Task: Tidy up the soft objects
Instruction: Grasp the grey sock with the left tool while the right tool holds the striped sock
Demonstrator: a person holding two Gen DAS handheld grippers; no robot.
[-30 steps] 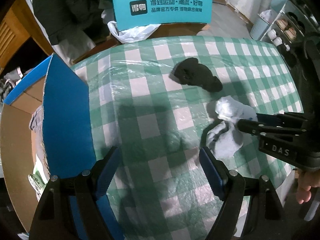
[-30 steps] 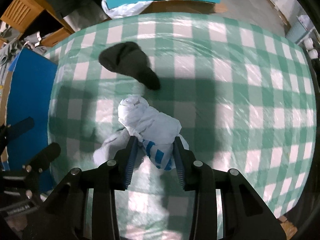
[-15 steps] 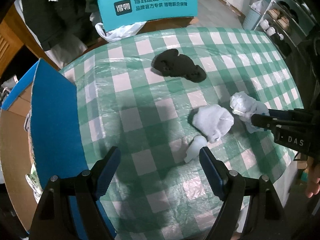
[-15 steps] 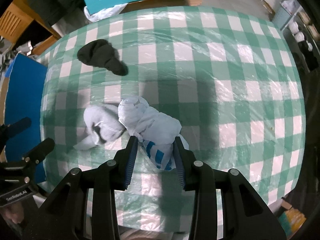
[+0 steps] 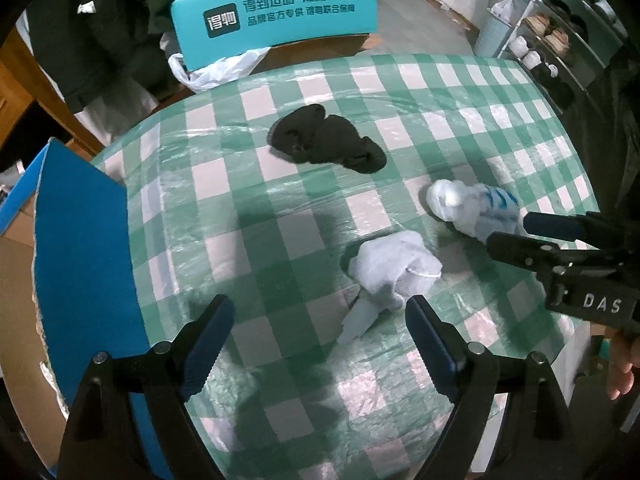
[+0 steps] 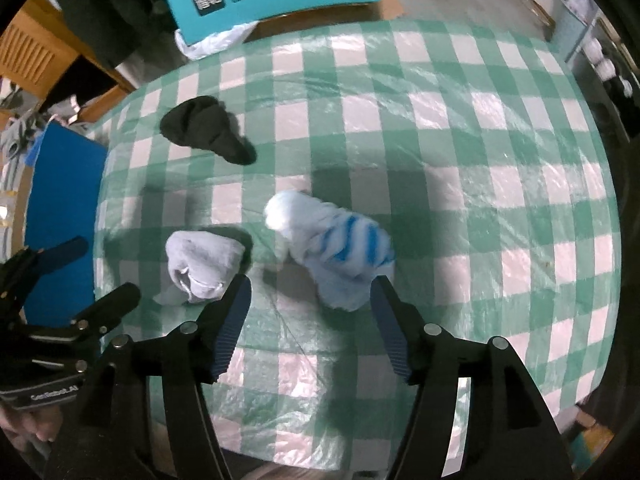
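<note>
In the right wrist view the right gripper points down at the checked table; its jaws have just been opening and now stand apart, released, with the striped sock lying blurred on the cloth just above and between the tips, no pad pressing it. The grey sock sits balled at centre left, just beside the striped one, and the black sock lies apart at upper left. In the left wrist view the left gripper has its jaws spread wide and has been opening further, holding nothing; the grey sock lies near the right fingertip, its tail between the tips. A blue box stands at the left edge, a teal chair back at the top
</note>
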